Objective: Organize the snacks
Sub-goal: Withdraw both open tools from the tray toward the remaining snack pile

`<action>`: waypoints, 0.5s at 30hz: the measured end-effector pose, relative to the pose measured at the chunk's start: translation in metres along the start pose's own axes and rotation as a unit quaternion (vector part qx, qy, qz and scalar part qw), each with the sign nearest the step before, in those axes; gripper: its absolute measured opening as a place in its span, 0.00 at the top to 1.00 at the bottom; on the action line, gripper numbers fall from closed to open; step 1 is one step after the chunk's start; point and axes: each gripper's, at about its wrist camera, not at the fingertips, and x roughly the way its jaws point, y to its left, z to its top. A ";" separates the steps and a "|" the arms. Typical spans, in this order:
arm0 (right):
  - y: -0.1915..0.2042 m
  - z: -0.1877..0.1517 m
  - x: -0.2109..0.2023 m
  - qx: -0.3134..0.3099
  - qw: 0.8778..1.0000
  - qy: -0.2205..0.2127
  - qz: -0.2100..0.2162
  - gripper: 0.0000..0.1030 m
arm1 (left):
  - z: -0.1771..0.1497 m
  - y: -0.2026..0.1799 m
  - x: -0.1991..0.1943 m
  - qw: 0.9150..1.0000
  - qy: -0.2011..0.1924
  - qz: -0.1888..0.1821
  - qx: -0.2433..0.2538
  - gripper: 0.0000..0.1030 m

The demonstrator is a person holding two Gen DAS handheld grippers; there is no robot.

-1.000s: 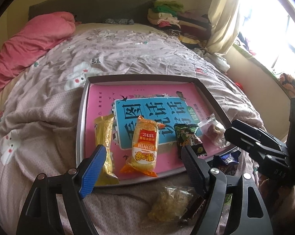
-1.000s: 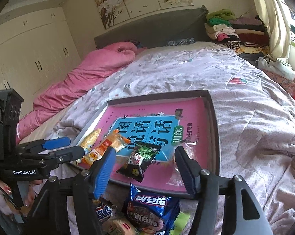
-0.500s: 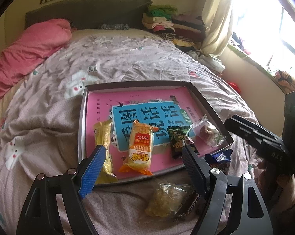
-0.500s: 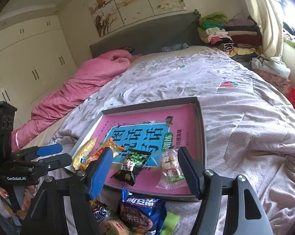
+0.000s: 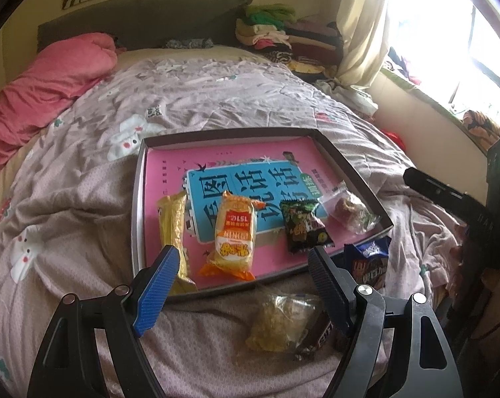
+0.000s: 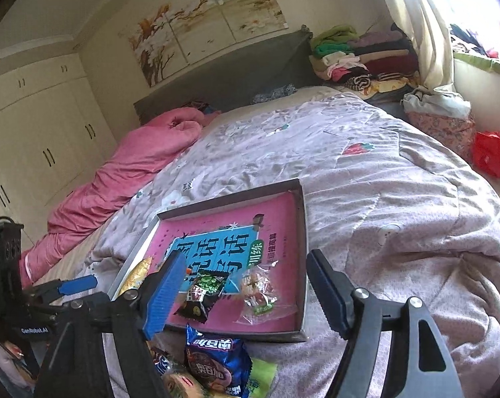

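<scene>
Right gripper [image 6: 245, 287] jaws just widened, empty; left gripper [image 5: 243, 265] apart above tray [image 5: 136, 219].

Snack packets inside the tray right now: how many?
4, in a row along the tray's near edge: yellow bar, orange pack, green-black pack, clear bag. None looks hidden.

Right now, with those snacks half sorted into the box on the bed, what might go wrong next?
The box sits on a soft, rumpled quilt, so pressing down could tilt it and slide the packets.

The clear-wrapped snack lies against the box's right wall; a nudge might tip it out.

The blue packet lies in a pile just outside the near rim, so the right hand-held gripper, jaws open and empty after just opening, could snag its neighbours.
</scene>
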 end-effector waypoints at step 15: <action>0.003 -0.012 -0.005 0.001 1.000 0.017 0.004 0.27 | -0.020 -0.006 0.001 0.999 0.027 -0.003 0.018 0.21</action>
